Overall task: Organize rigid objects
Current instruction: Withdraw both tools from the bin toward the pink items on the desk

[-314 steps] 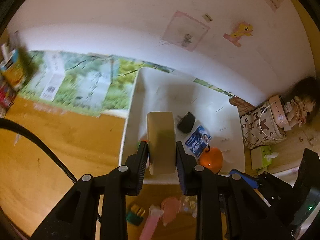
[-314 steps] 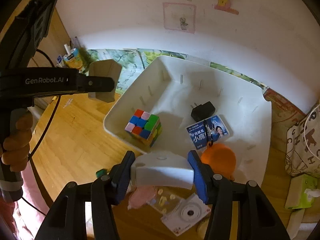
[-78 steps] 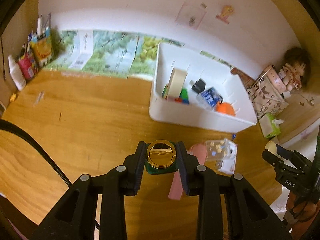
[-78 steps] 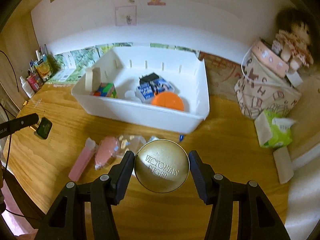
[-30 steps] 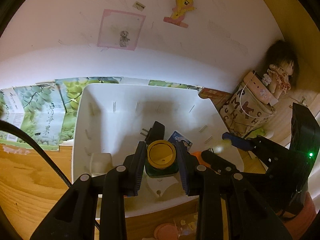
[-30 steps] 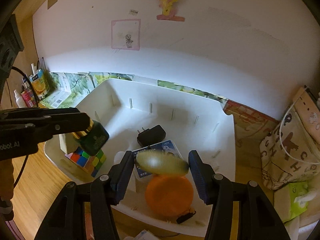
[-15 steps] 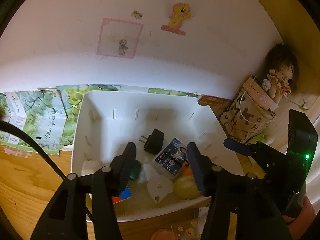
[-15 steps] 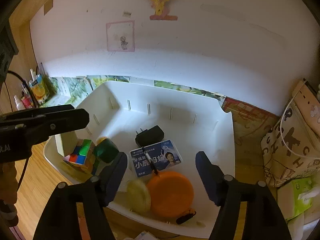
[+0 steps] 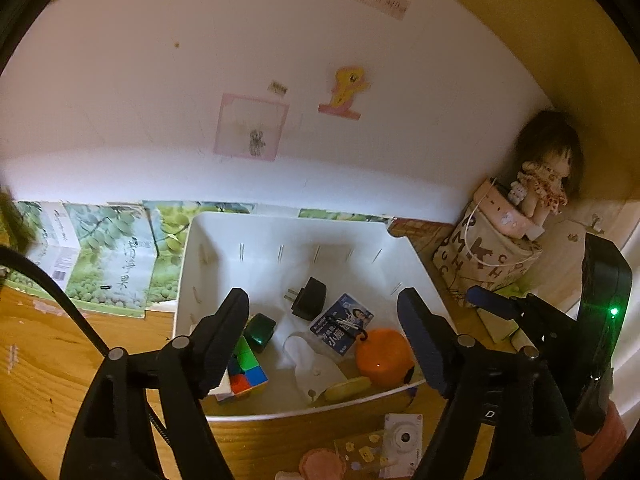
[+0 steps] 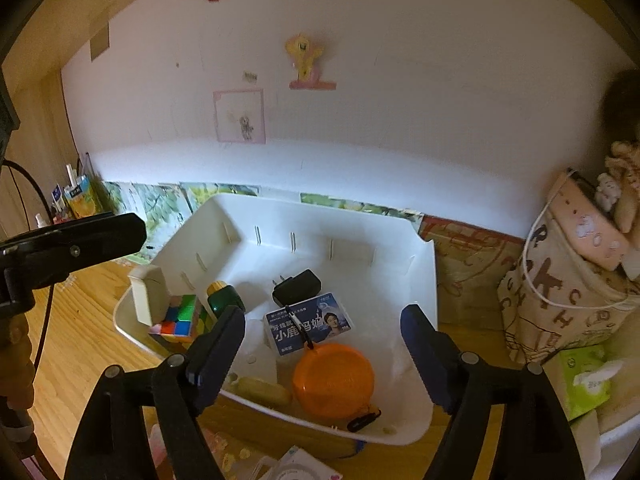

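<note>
Above the white bin (image 10: 420,264) on the wooden table (image 9: 48,364), the left gripper (image 9: 322,320) and the right gripper (image 10: 322,334) both hang with jaws opening and nothing between them. Inside the bin lie a green bottle (image 10: 224,298) with a gold cap, tipped against a colour cube (image 10: 182,316), a black plug (image 10: 298,284), a blue card (image 10: 308,322), an orange disc (image 10: 332,380) and a gold tin (image 10: 266,392) at the near wall. A roll of tape (image 10: 146,296) stands at the bin's left corner. Outside, a small white camera (image 9: 404,436) sits before the bin; a printed bag (image 10: 560,304) and green tissue pack (image 10: 586,380) stand to the right.
</note>
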Action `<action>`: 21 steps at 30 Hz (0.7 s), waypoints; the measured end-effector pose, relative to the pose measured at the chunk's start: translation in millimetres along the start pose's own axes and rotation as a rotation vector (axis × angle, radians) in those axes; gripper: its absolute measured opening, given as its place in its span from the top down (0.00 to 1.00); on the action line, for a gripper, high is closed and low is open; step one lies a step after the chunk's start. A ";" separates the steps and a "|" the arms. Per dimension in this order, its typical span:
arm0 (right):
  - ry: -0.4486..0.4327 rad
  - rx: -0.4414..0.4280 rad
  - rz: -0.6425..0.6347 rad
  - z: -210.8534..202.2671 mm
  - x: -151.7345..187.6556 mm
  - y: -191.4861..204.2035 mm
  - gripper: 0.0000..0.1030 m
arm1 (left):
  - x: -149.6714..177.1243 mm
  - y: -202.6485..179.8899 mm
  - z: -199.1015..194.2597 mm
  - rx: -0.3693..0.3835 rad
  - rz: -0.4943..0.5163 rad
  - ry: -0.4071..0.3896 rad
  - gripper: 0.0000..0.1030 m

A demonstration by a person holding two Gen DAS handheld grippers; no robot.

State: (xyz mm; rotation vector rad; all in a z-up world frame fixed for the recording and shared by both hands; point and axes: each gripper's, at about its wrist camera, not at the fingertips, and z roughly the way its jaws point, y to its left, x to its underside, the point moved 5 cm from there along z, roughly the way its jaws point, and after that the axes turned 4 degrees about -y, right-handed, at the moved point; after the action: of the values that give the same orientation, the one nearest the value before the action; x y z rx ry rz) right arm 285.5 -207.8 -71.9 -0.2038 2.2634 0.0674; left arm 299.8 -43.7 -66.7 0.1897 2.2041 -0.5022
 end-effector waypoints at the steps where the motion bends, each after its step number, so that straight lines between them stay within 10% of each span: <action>1: -0.006 0.002 0.000 -5.5 -0.6 0.3 0.21 | -1.0 -1.5 -4.8 -0.002 0.001 -0.006 0.22; 21: -0.046 0.044 0.049 -92.9 46.7 12.8 0.21 | 25.1 -24.1 -97.1 -0.013 0.064 -0.101 0.21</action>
State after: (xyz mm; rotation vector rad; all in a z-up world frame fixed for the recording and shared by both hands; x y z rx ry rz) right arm 183.6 -211.8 -47.9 -0.1228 2.2222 0.0479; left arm 207.4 -26.0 -24.7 0.2227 2.0955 -0.4515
